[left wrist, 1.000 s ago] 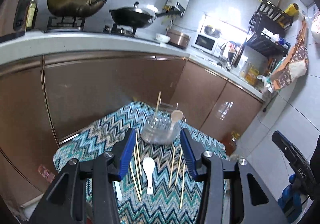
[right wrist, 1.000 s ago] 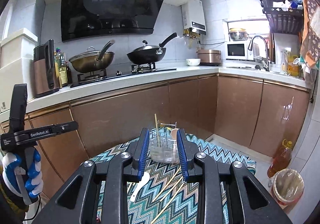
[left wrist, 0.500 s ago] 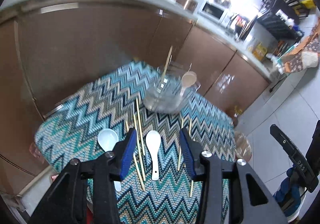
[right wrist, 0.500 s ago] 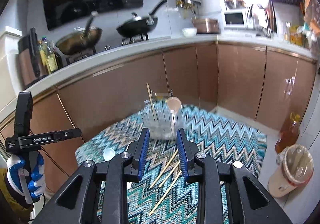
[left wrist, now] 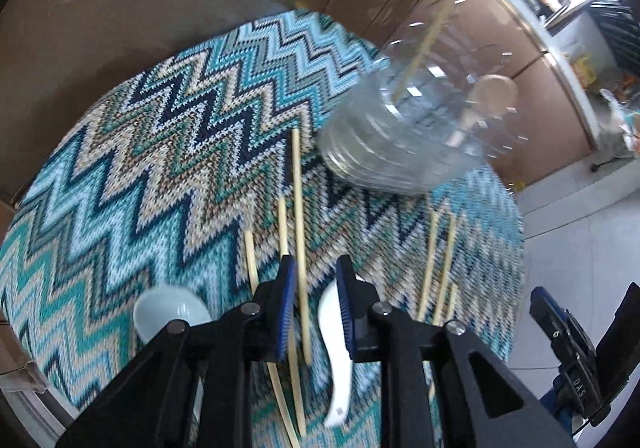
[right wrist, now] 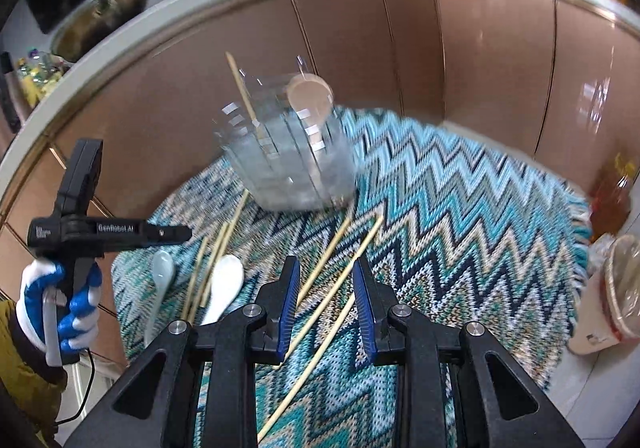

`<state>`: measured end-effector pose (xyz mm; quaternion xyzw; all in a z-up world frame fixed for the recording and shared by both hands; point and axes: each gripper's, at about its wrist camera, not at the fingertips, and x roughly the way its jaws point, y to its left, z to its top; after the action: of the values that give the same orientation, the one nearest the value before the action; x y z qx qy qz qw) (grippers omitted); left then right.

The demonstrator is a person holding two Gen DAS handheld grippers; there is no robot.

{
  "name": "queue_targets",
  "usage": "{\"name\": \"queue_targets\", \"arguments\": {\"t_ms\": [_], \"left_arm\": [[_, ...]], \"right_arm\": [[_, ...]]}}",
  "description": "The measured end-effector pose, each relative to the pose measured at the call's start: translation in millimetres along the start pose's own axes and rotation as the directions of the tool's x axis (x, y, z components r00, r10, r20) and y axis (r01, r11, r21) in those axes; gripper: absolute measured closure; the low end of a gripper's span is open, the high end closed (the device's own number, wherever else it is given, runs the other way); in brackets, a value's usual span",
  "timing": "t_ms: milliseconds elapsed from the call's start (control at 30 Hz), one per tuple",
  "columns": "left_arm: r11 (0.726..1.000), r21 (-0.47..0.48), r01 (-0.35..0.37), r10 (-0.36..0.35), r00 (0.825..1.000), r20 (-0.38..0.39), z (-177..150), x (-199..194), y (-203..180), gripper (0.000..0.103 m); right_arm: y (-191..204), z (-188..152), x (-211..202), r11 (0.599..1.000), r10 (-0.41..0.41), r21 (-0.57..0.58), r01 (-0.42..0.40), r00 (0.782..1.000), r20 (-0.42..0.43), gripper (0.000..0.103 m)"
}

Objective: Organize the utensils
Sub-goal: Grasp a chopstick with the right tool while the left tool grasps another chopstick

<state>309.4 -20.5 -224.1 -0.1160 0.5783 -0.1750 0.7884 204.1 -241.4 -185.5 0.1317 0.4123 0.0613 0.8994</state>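
Now your left gripper (left wrist: 313, 280) has just been closing its jaws, still open around a chopstick (left wrist: 299, 232) and white spoon (left wrist: 334, 332); right jaws (right wrist: 326, 284) gape over two chopsticks (right wrist: 340, 280) on the counter (left wrist: 160, 152).

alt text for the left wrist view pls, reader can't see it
The left gripper, jaws just narrowed, hangs over a white ceramic spoon and pale wooden chopsticks lying on a teal zigzag-patterned tablecloth. Beyond stands a clear plastic utensil holder.
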Motion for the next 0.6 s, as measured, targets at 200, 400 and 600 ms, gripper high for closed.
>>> {"name": "queue_targets", "arguments": {"t_ms": [200,400,600], "left_arm": [[0.998,-0.036,-0.044,0.041,0.997,-0.072,15.6,35.3,9.2,0.088],[0.996,-0.064,-0.062,0.055,0.991,-0.119,21.2,55.2,16.0,0.091],[0.996,-0.074,-0.052,0.043,0.991,-0.129,25.7,62.0,17.2,0.091]], "right_arm": [[-20.3,11.8,54.9,0.998,0.027,0.056,-0.019,0.991,-0.130,0.075],[-33.8,29.5,95.0,0.994,0.028,0.109,-0.004,0.974,-0.226,0.075],[-44.8,39.6,126.6,0.987,0.005,0.157,0.044,0.954,-0.301,0.077]]}}
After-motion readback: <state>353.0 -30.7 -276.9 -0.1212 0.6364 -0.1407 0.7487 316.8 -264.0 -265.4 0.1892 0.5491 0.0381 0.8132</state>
